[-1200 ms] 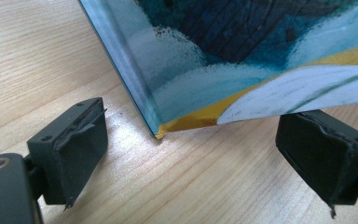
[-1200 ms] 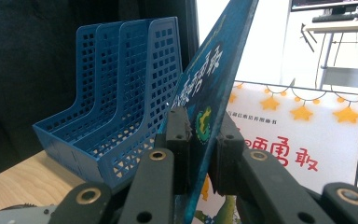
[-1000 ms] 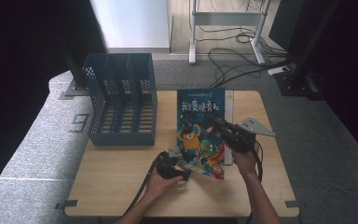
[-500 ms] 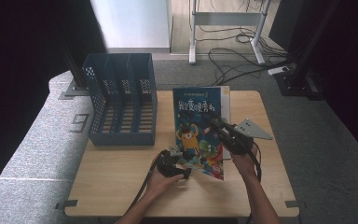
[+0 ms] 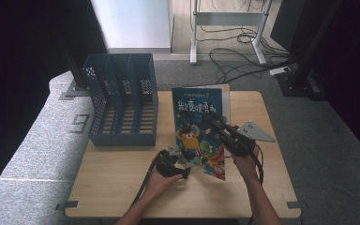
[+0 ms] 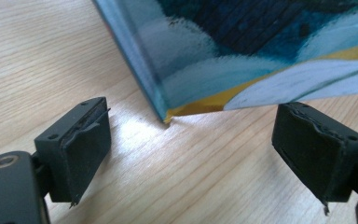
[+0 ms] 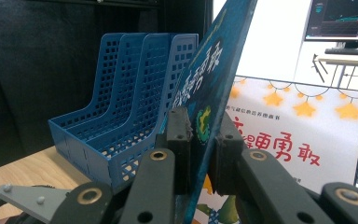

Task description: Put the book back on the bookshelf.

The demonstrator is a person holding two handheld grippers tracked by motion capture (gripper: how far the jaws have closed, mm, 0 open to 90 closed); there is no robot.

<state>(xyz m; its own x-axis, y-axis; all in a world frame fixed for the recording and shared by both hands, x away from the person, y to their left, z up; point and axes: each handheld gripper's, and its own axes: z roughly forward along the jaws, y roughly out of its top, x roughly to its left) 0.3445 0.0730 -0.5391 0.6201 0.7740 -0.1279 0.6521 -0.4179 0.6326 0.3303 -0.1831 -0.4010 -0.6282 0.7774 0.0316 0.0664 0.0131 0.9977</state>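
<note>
**Picture book tilted up beside the blue file rack**

The picture book [image 5: 199, 129] is standing tilted on the bench [image 5: 122, 187], just to the right of the blue file rack [image 5: 122, 101], with its lower corner resting on the wood. Its cover is showing deep blue, with yellow characters across the top and an orange cartoon creature among busy colours below. A second book [image 7: 298, 135], pale with yellow stars and red characters, is lying behind it, farther from the rack. The right gripper [image 5: 221, 127] is pinching the tilted book's cover, its jaws pressing on both faces. The left gripper [image 5: 180, 161] is sitting at the book's lower corner on the side nearer the rack, its jaws standing wide apart and holding nothing.
</note>
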